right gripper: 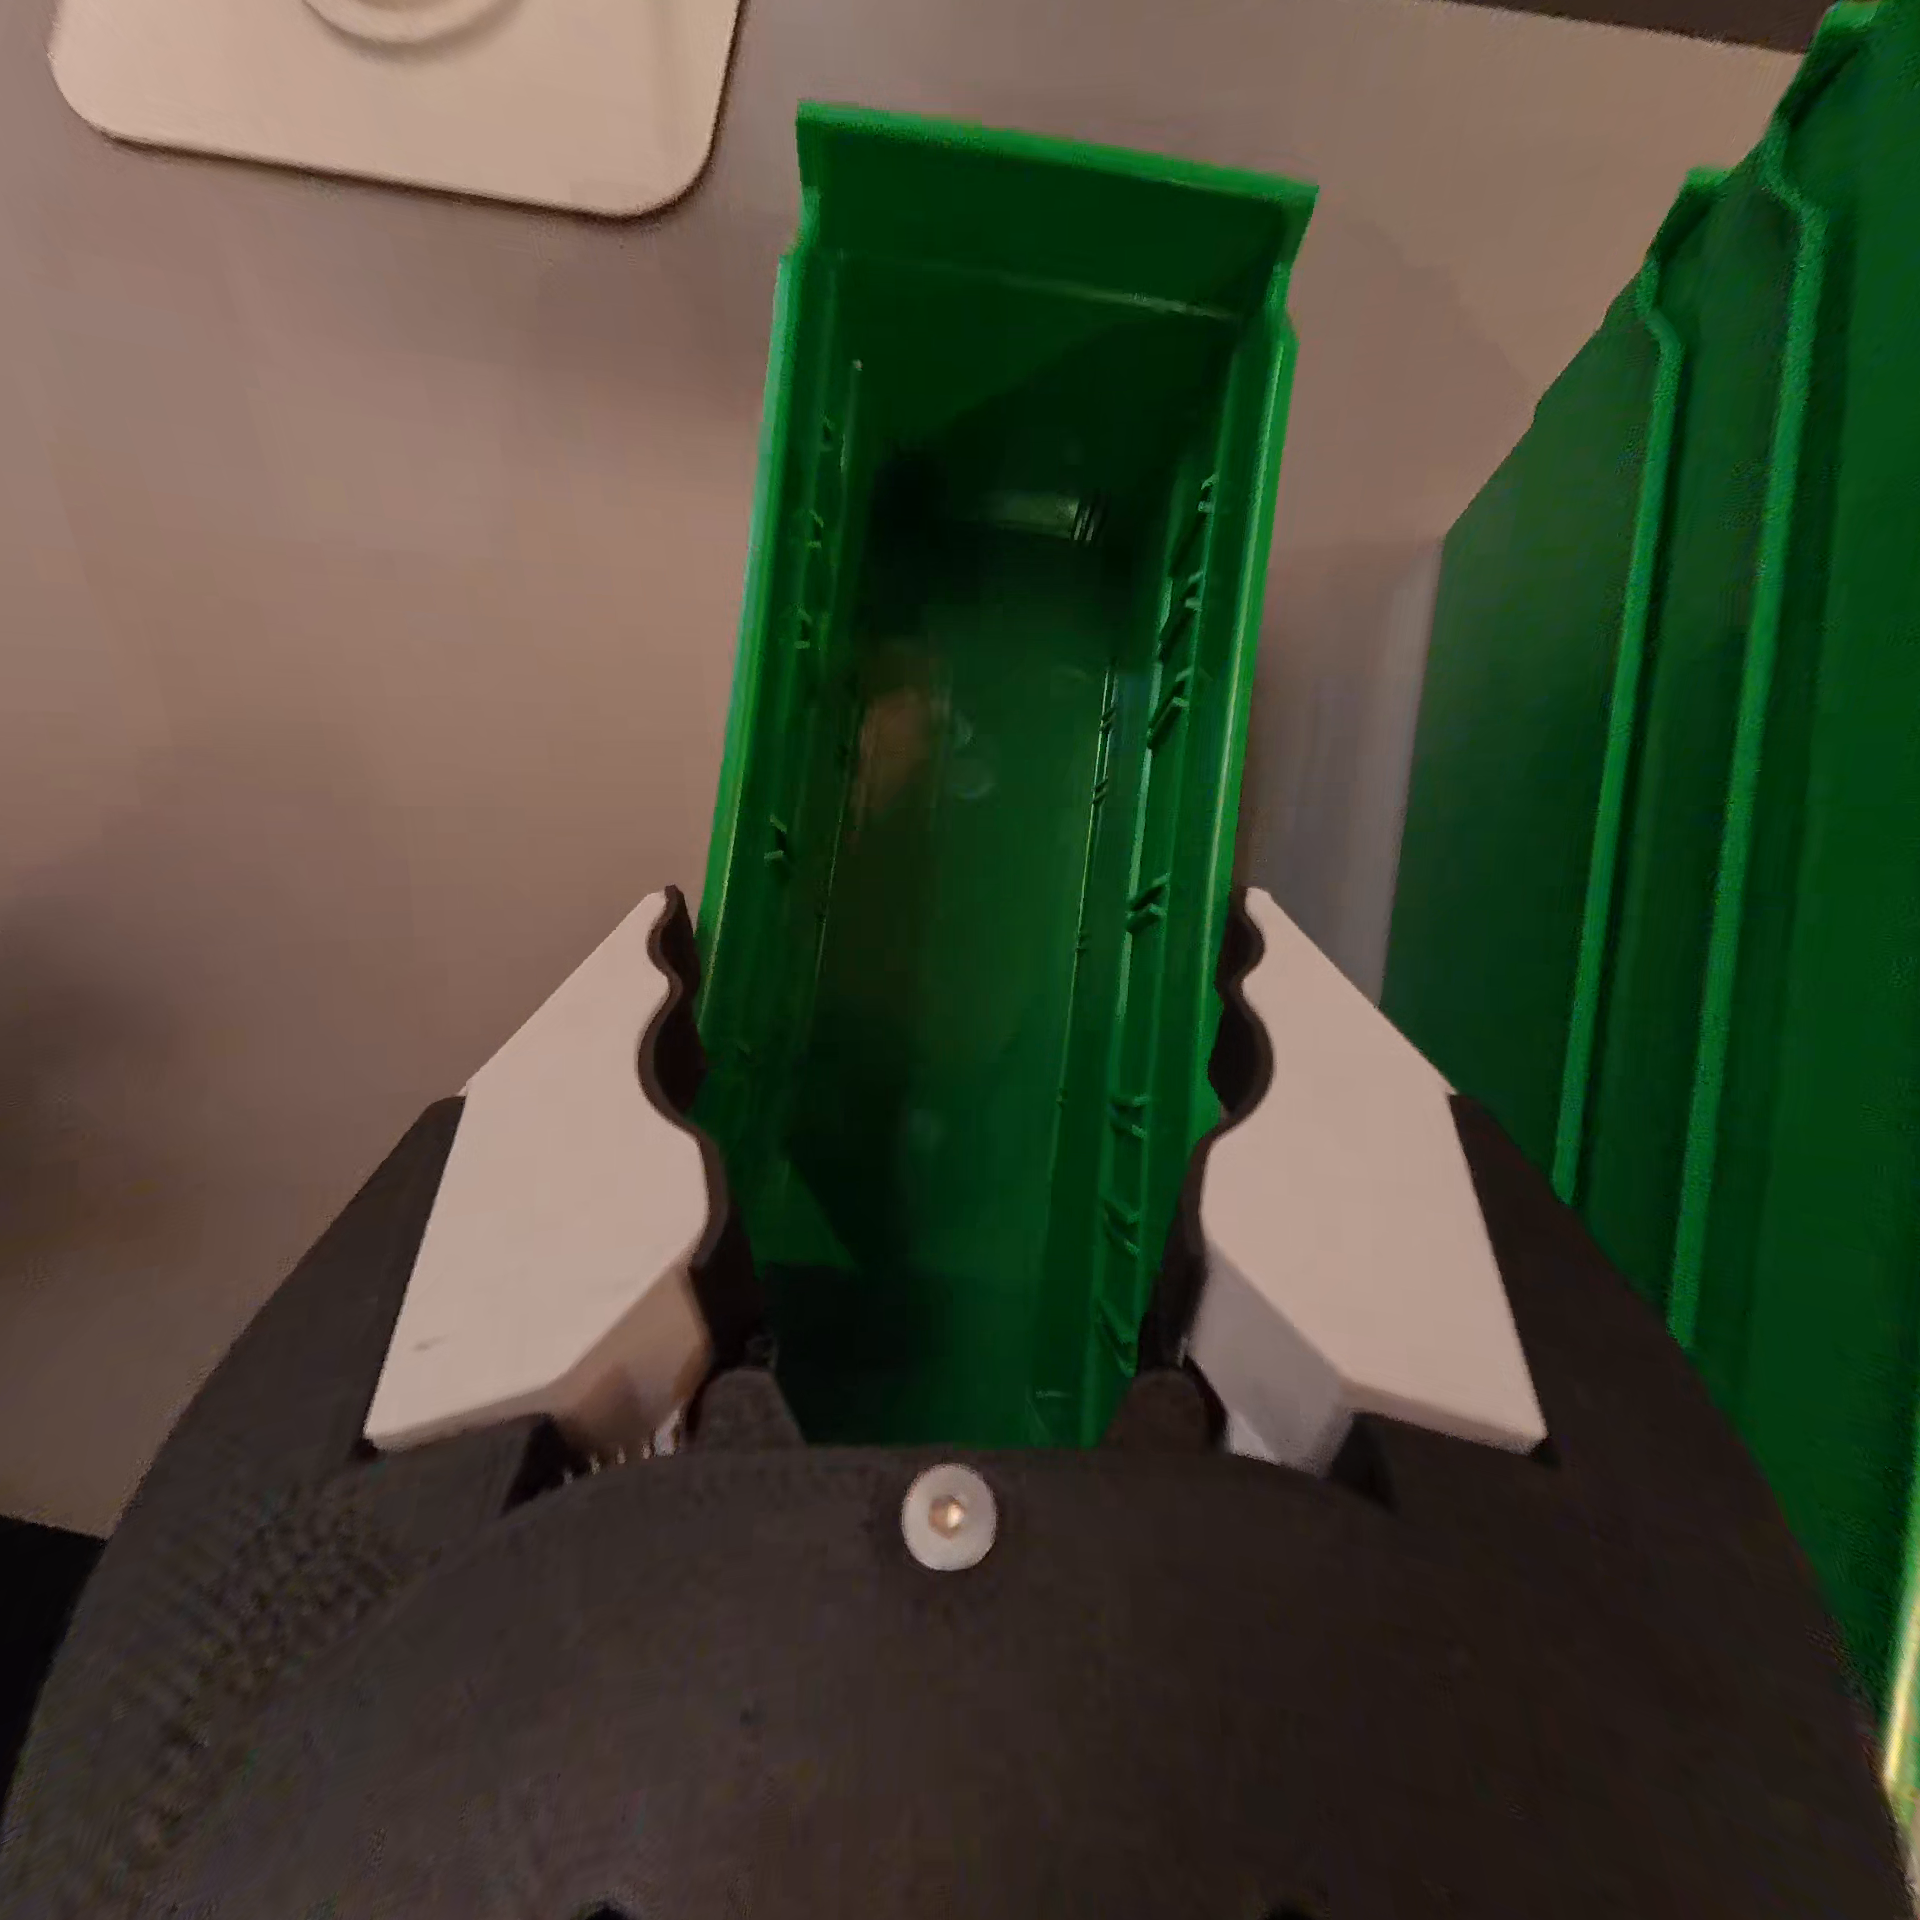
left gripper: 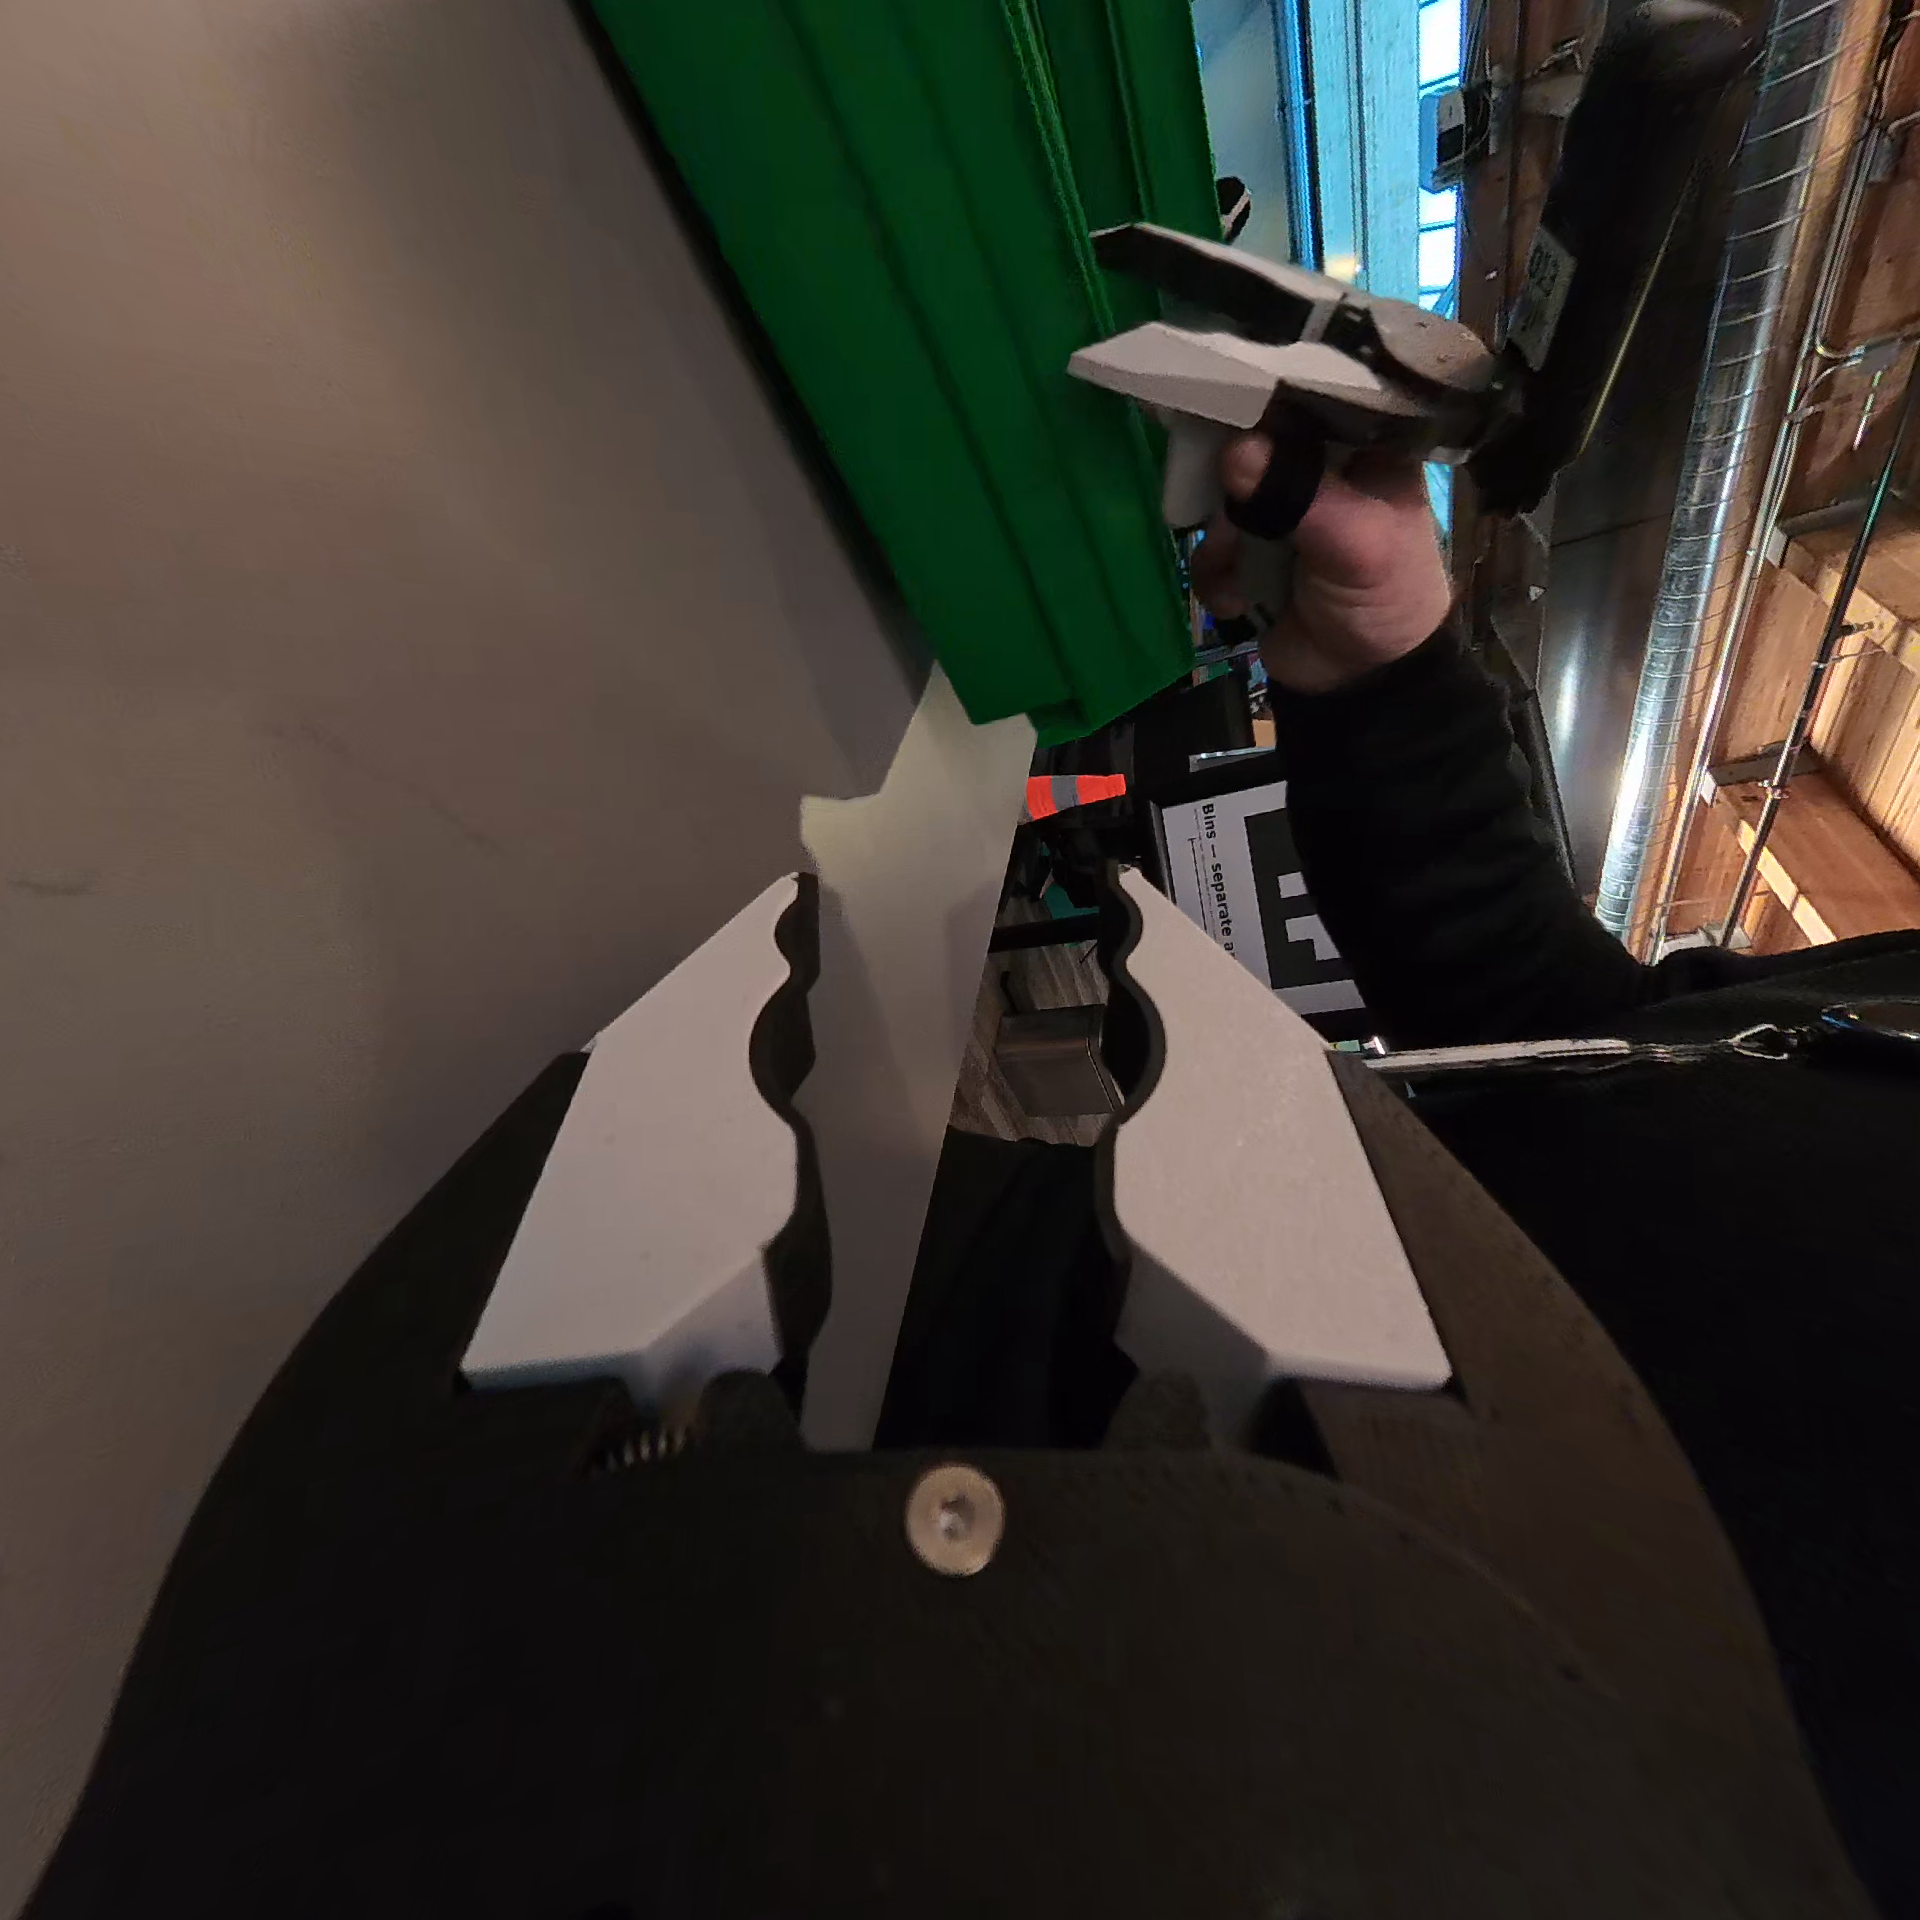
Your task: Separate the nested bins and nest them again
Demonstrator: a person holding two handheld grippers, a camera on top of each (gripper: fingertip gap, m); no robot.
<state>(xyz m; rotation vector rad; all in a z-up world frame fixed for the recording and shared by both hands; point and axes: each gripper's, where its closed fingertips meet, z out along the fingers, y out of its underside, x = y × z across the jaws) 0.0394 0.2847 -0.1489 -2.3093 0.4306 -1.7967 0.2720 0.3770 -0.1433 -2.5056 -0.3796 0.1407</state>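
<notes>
**Risk: a bin that slips, tips or jams on the way back in**

Bench, grey and bare, carries both green bins, so whatever is dropped lands on a hard top and may skid.

The other bin stands close at the right of the right wrist view, with its ribbed wall facing in. It sits apart from the narrow bin, so the two look already separated and nesting seems to be what remains. With the bins this close, a swing to the right could knock that wall and shove the bin along the bench.

The narrow bin lies straight ahead of the right gripper, its open mouth towards the camera. The fingers are spread wide, one on each side of its long walls, and I cannot tell whether the pads touch them. Closing there would squeeze thin, smooth plastic. The walls might bow inwards, the grip might slide, and a crooked bin could catch on the ribs when lowered into its partner.

The left gripper is turned sideways near the bench edge, its fingers apart and holding nothing. It steadies neither bin, so the receiving bin could shift.

A hand holds the right tool's handle.
</notes>
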